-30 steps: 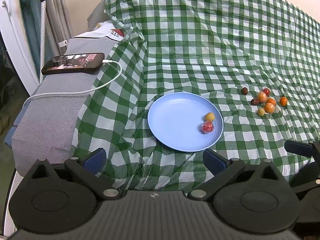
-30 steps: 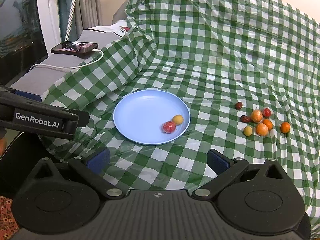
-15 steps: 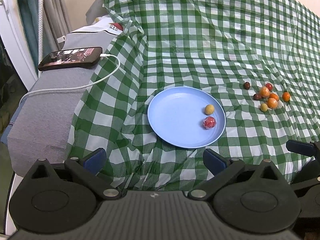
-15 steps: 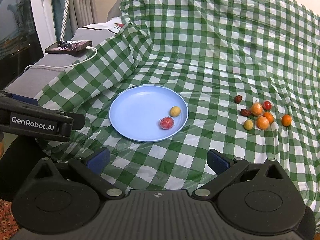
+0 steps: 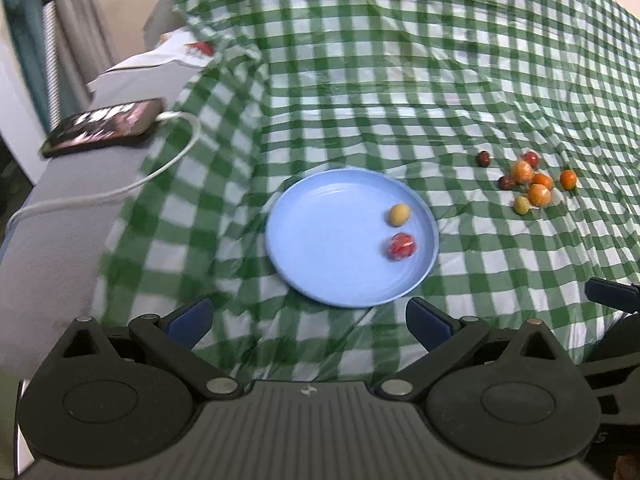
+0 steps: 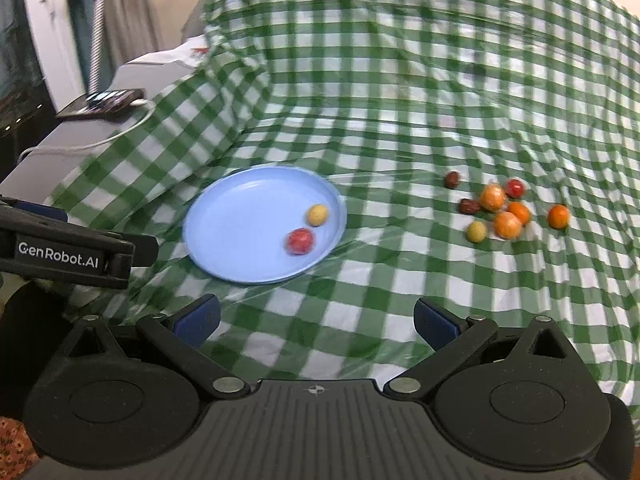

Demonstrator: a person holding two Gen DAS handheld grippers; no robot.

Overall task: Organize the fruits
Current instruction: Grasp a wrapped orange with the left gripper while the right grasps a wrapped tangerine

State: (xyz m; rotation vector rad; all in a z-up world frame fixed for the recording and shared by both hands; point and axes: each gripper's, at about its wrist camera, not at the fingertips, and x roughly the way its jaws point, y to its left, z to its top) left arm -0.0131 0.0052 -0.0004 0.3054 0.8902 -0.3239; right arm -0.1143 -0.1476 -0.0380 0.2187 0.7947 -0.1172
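Observation:
A light blue plate (image 5: 320, 236) (image 6: 240, 232) lies on the green checked cloth. On it sit a yellow fruit (image 5: 399, 214) (image 6: 317, 215) and a red fruit (image 5: 401, 246) (image 6: 300, 241). To its right lies a cluster of several small orange, red, dark and yellow fruits (image 5: 528, 182) (image 6: 504, 210). My left gripper (image 5: 308, 322) is open and empty, near the plate's near rim. My right gripper (image 6: 316, 322) is open and empty, short of the plate and the cluster.
A phone (image 5: 104, 127) (image 6: 105, 103) on a white charging cable (image 5: 120, 188) lies on a grey ledge at the left. A curtain and window frame (image 6: 48, 32) stand beyond it. The left gripper's body (image 6: 68, 252) shows at the right wrist view's left edge.
Both grippers have tilted and drifted; the plate and fruits sit lower and nearer in both views, with motion blur. Fruits have not moved. Both grippers stay open.

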